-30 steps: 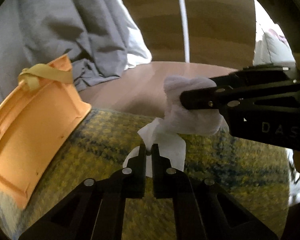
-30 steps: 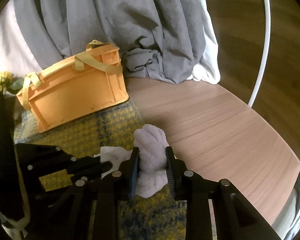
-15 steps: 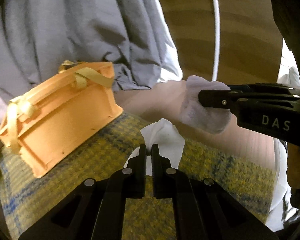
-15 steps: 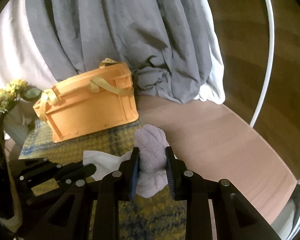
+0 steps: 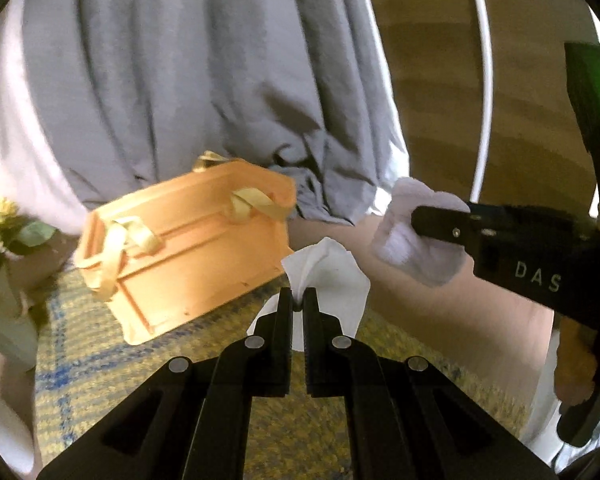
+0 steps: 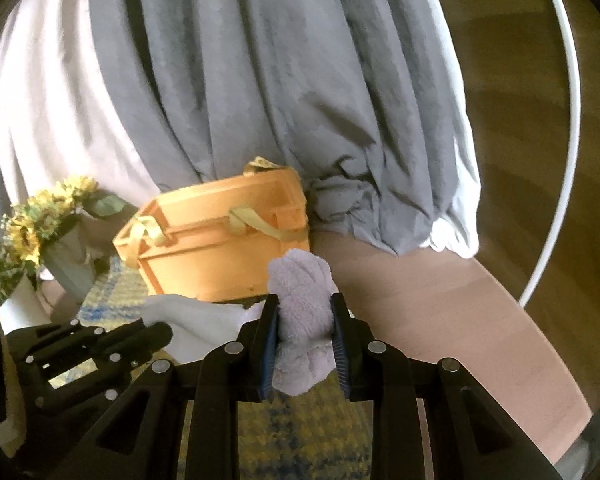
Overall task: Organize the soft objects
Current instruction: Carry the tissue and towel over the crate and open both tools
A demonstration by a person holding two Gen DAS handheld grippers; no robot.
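Left claw (image 5: pixel 298 304) pinches white cloth (image 5: pixel 324 276); right claw (image 6: pixel 305 320) squeezes fluffy towel (image 6: pixel 300 320). Carry both over orange basket (image 6: pixel 220 248) rim, release inside, one at a time.

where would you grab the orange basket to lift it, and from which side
Judging by shape, take the orange basket by a pale strap handle, coming from above: the straps loop at the rim, while its walls look too broad for these jaws.
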